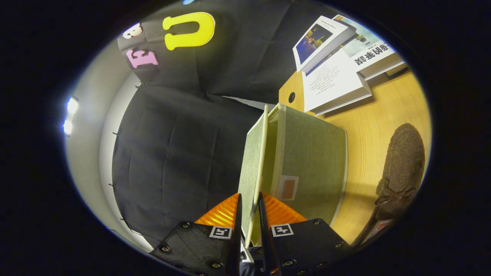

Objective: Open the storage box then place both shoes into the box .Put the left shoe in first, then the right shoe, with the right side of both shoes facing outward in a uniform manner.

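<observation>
The gripper (249, 203) has its two orange-backed fingers (238, 209) drawn close together and clamped on the edge of the storage box's lid (251, 165), one finger on each face of the thin green fabric panel. The lid stands lifted away from the box, hinged along its far edge, with a narrow wedge of open gap between it and the box's rim. The storage box (310, 161) itself lies just ahead of the fingers: a green fabric-covered box with pale trim along its edges and a small label with an orange patch (287, 188) on its near face. It rests on a light wooden table (383, 115). Beside the box, apart from it across a strip of bare table, lies a brown suede-like shoe (402, 165), its laces visible at the nearer end; whether it is the left or right shoe cannot be told. Beyond the box, near the table's far corner, sits a stack of books (337, 73), white-covered, the upper ones angled across the lower. The black cloth wall (172, 153) of the booth hangs beyond the table's edge.
</observation>
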